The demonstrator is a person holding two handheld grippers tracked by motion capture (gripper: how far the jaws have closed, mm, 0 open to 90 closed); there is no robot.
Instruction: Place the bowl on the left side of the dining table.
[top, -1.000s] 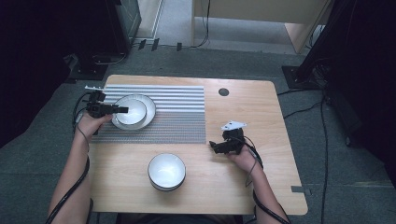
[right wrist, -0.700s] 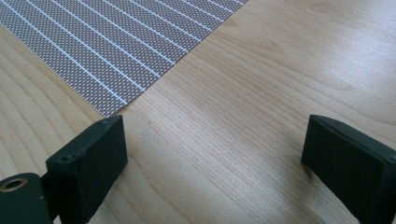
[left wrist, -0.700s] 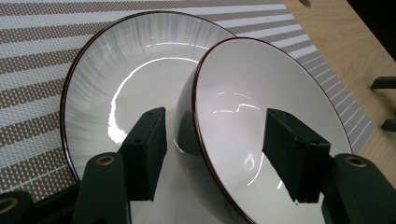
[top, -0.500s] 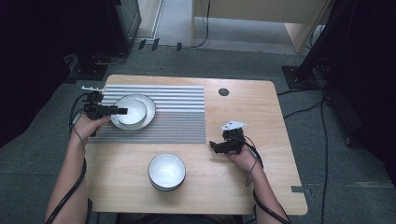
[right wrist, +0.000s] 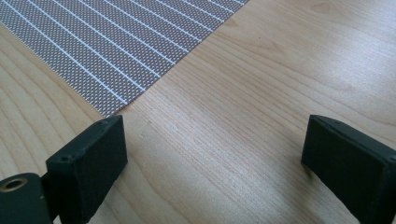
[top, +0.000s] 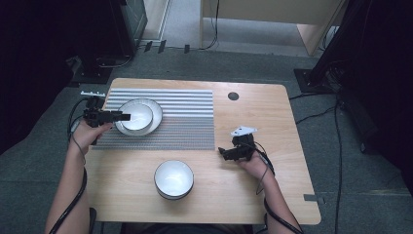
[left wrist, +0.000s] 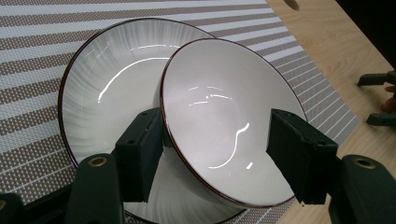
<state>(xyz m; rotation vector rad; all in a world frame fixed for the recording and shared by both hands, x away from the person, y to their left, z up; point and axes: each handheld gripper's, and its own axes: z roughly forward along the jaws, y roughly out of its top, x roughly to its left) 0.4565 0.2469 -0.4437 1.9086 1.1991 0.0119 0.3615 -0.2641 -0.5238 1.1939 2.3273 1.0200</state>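
The table (top: 272, 195) is pale wood with rounded corners and a dark round hole (top: 233, 96) near its far edge. A grey placemat (top: 190, 122) with thin white stripes covers the far left part. Around it the floor (top: 341, 195) is grey carpet, with black cables (top: 336, 161) trailing across it, dark equipment stands at both sides and a light wooden cabinet (top: 272, 14) at the back. No label or writing is legible anywhere.

On the placemat sits a white plate (left wrist: 107, 88) with a dark rim, and a small white bowl (left wrist: 224, 116) rests tilted in it, leaning on its right side. The left gripper (top: 119, 117) is at the plate's left edge; its jaws have just been opening, and in the left gripper view they stand apart on either side of the bowl's near rim without pressing it. A second white bowl (top: 174, 179) stands on bare wood near the front edge.

The right gripper (top: 221, 151) rests low over the bare wood just off the placemat's corner, jaws wide apart with nothing between them.
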